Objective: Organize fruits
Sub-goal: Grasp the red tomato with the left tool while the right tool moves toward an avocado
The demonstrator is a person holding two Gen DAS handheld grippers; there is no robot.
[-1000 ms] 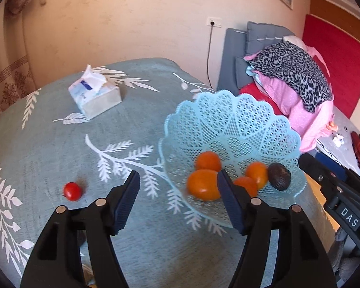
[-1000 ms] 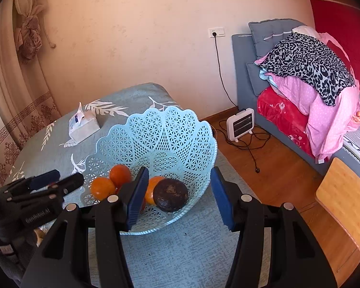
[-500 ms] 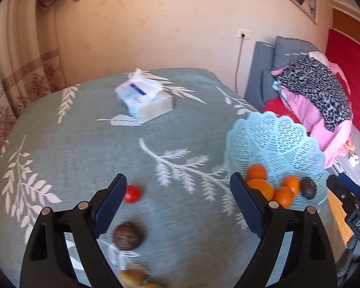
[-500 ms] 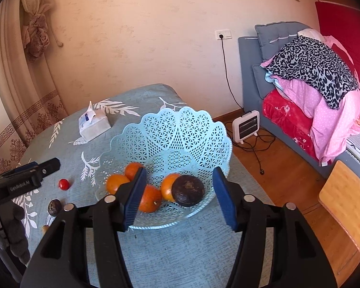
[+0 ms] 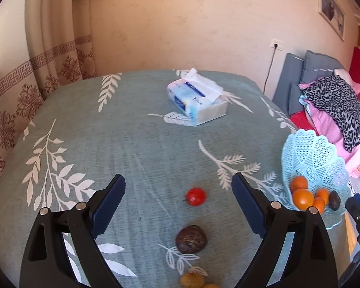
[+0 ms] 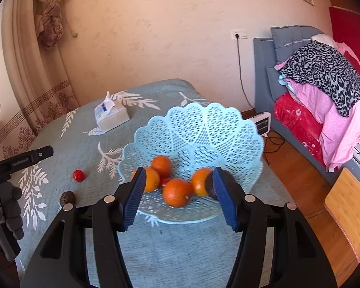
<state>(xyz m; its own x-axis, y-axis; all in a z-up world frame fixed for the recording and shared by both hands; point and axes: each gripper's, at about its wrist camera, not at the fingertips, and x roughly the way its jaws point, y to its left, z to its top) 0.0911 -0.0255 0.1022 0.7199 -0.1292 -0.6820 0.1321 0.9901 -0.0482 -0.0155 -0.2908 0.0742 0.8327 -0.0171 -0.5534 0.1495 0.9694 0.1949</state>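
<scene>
My left gripper [image 5: 178, 204] comes first: its jaws are opening, already spread wide, with nothing held. Between the blue pads, lying free on the teal leaf-printed tablecloth [image 5: 131, 144], sits the small round red tomato [image 5: 195, 196], a little closer to the right finger than the left. Nearer the wrist, also in the gap, is a dark wrinkled brown fruit [image 5: 191, 239], and closest in, at the frame's bottom edge, a yellowish-brown fruit [image 5: 192, 280] that I can only partly see. Beyond the fingertips lies the white-and-blue soft tissue pack [image 5: 198, 103], well apart from the fruit. Outside the right finger stands the pale blue lattice plastic basket [image 5: 312, 153].

My right gripper [image 6: 180, 195] hovers partly open over that basket's near rim, holding nothing. Between and beyond its pads I see four round orange citrus fruits [image 6: 176, 192]; a dark avocado-like fruit [image 6: 228, 180] is mostly hidden behind the right pad.

I judge the loose fruit outside the basket is what remains. The risks: the tomato is small and round, so an off-centre close could squirt it sideways, and on cloth it may roll towards the table edge. A hard squeeze could burst it. The brown fruit lies just behind it, and a low approach might knock that one away. The basket is light, and my right pads could tip it if I drop lower.
</scene>
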